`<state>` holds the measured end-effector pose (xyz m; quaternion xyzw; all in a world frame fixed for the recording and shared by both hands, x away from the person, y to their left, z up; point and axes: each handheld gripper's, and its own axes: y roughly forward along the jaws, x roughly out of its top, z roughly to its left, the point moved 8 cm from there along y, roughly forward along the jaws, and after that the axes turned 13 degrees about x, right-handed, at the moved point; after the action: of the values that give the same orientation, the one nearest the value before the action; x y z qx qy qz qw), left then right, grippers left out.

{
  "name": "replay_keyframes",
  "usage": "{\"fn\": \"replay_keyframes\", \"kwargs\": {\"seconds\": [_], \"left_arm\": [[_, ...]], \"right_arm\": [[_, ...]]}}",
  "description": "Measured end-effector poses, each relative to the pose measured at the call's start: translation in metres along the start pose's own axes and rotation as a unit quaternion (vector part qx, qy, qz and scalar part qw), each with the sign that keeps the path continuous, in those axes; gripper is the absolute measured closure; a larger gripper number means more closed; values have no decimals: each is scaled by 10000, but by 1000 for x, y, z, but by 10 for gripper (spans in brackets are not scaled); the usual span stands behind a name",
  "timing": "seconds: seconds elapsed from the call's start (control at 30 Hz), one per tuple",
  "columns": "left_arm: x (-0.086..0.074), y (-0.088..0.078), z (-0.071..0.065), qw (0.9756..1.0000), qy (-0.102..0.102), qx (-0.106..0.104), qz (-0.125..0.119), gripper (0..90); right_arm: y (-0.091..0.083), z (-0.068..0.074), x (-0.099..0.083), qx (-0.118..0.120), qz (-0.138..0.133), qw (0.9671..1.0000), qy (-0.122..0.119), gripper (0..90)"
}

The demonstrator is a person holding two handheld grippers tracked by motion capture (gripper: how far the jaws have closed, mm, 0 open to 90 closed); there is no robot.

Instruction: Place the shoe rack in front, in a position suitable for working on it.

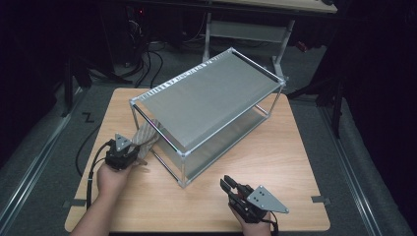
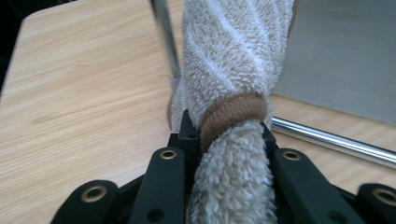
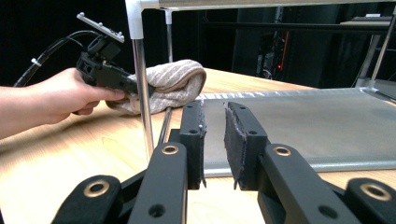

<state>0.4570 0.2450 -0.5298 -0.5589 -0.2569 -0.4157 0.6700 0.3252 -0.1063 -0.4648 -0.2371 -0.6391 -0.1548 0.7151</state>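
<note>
Towel (image 2: pixel 229 70), beige, ribbed pile, brown hem, rolled.
We see the left gripper (image 1: pixel 129 153) clamped on its end at the rack's (image 1: pixel 211 93) left opening, the roll lying on the table (image 1: pixel 275 162) beside the corner post (image 3: pixel 142 88). The right gripper (image 3: pixel 214 140) rests apart near the front edge, jaws nearly closed, empty; bare table lies around it.

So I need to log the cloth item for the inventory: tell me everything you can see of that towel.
The towel is beige terry cloth with pale diagonal ribs and a brown hem band. It is bunched into a thick roll, and the left claw is clamped on one end of it. The rest lies at the open end of the metal shelf rack, beside a corner post, over the wooden table.
</note>
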Motion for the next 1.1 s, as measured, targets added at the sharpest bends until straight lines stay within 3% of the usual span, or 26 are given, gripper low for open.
{"fn": "replay_keyframes", "kwargs": {"seconds": [0.1,0.2,0.23,0.3,0.4,0.5,0.67,0.83,0.87,0.9,1.03,1.1], "left_arm": [[0,1,0,9999,-40,-70,62,734],[-5,-4,-18,9990,174,-380,135,736],[-5,-4,-18,9990,174,-380,135,736],[-11,-13,-40,9965,443,-693,175,736],[-15,-24,-58,9945,449,-937,119,735],[-17,-37,-77,9913,526,-1206,74,735],[-20,-62,-110,9829,766,-1671,58,734],[-26,-81,-131,9763,648,-2065,77,733],[-26,-81,-131,9763,648,-2065,77,732],[-26,-84,-134,9748,568,-2155,98,732],[-31,-86,-137,9776,701,-1983,-7,732],[-32,-86,-137,9777,706,-1976,-23,731]], "right_arm": [[0,0,0,1,5,10000,-3,774],[0,0,0,-4,7,10000,2,774],[0,0,0,-4,7,10000,2,774],[1,0,-1,-14,20,10000,-10,774],[1,0,-1,-18,22,10000,-3,774],[1,1,-1,9,24,10000,-7,774],[2,1,-1,24,26,10000,14,774],[2,2,-1,23,17,10000,12,774],[2,2,-1,23,17,10000,12,774],[2,2,-1,20,18,10000,15,774],[3,2,-2,29,37,10000,12,774],[3,2,-2,18,46,10000,-8,774]]}}
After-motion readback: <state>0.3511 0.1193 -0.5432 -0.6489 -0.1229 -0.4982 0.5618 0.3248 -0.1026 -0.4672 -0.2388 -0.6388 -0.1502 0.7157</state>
